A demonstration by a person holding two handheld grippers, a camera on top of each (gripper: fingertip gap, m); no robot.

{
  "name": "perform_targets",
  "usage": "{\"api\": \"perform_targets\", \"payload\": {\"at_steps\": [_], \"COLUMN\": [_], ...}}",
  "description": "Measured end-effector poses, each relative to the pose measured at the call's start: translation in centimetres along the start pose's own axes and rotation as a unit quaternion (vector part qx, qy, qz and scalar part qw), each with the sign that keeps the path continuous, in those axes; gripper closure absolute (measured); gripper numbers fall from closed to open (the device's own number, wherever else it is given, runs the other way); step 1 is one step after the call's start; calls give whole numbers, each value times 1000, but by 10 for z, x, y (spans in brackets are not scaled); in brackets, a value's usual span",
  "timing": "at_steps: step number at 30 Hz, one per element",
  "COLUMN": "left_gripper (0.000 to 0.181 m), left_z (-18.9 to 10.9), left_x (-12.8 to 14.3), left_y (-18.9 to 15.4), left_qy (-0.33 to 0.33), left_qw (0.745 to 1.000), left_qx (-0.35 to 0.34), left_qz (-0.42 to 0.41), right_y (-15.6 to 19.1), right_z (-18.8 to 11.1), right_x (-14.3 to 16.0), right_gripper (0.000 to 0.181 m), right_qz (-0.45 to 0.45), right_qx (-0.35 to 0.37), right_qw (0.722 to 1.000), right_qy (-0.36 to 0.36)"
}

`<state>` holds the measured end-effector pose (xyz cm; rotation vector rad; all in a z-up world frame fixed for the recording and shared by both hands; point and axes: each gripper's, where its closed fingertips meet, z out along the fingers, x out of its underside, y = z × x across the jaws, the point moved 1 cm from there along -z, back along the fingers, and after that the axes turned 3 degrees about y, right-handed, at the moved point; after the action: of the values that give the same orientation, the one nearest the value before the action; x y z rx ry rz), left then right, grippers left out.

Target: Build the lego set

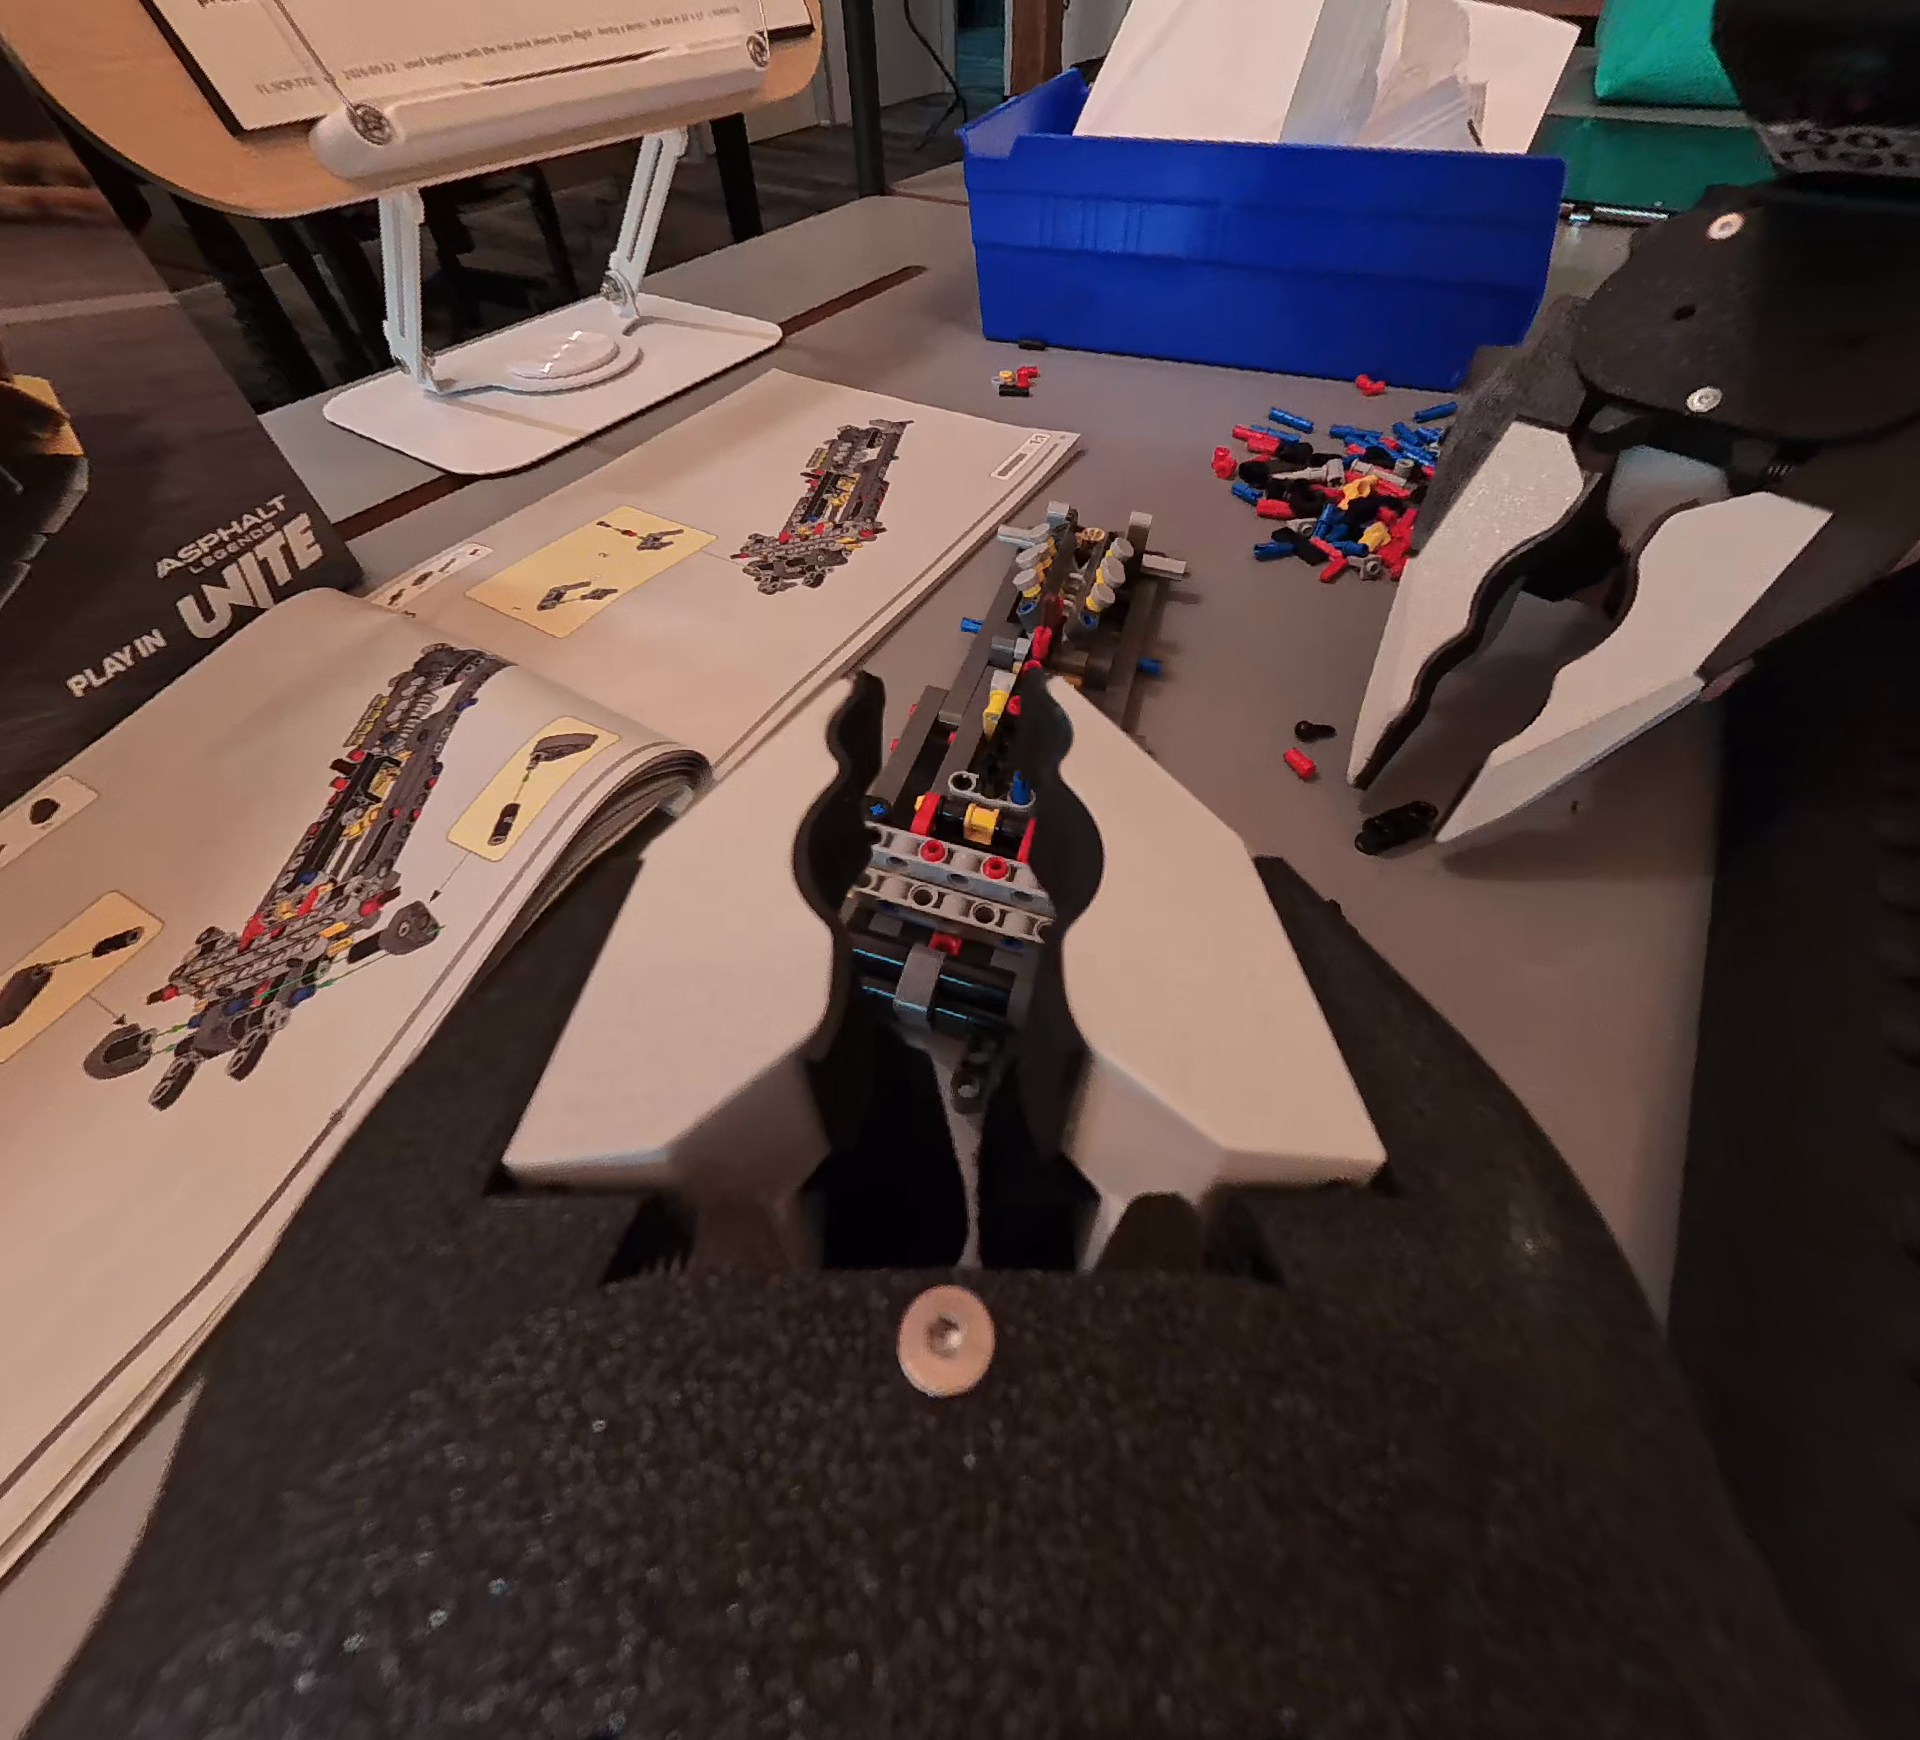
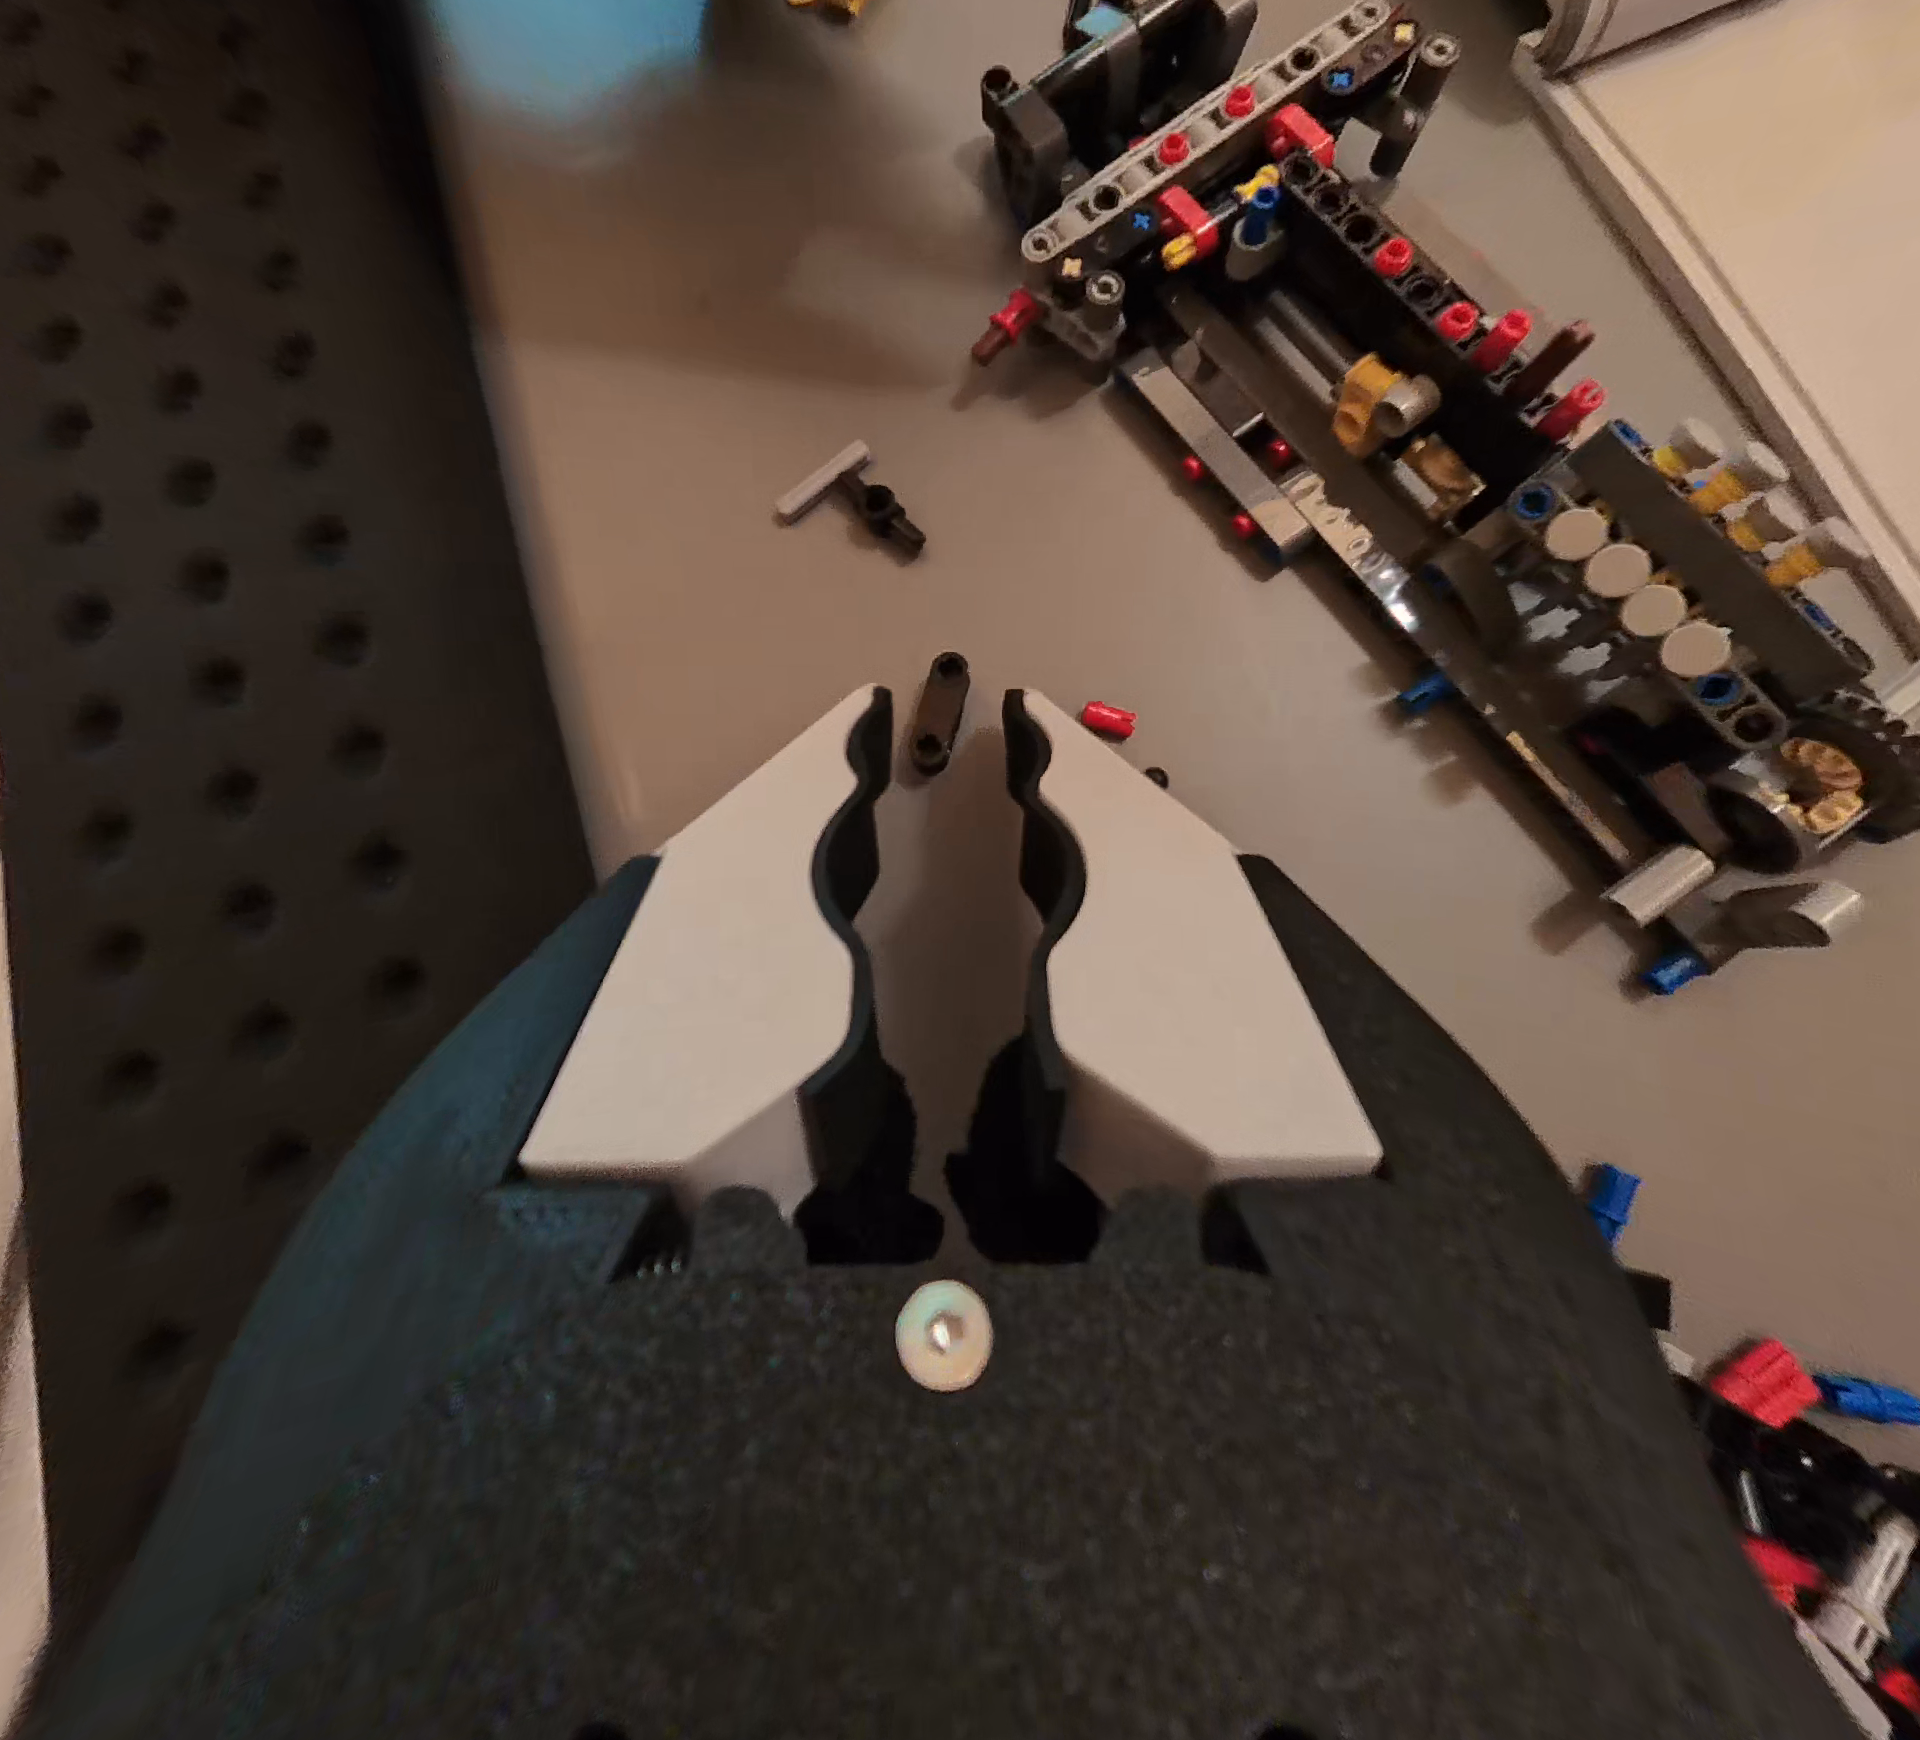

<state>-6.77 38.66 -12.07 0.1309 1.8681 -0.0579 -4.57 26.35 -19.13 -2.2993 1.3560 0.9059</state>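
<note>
**Left wrist view: tongs around the lego build**

Left tongs (image 1: 951,703) straddle the near end of the long lego model (image 1: 961,843) on the grey table (image 1: 1455,942); whether they pinch it, I cannot tell. Right tongs (image 2: 945,703) stand parted over a small black link piece (image 2: 938,711), not touching the model. An instruction booklet (image 1: 343,859) lies open beside it.

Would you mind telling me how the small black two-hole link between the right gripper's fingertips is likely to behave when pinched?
The black link looks thin and flat on the table, so it probably won't roll. It seems tiny and light, so the right gripper may nudge it aside. It appears rigid plastic, possibly slippery.
</note>
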Motion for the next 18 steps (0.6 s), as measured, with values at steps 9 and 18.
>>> {"api": "perform_targets", "payload": {"at_steps": [9,18], "left_gripper": [157,155], "left_z": [0,9], "left_x": [4,-51], "left_y": [-6,-16], "left_qy": [16,-19], "left_qw": [1000,996], "left_qx": [-2,38], "left_qz": [13,81], "right_y": [-15,-67], "right_z": [-10,-98], "right_x": [-22,-172], "right_gripper": [175,175], "right_qz": [26,235], "right_qx": [23,-270], "right_qw": [998,862], "right_qy": [-48,-359]}}
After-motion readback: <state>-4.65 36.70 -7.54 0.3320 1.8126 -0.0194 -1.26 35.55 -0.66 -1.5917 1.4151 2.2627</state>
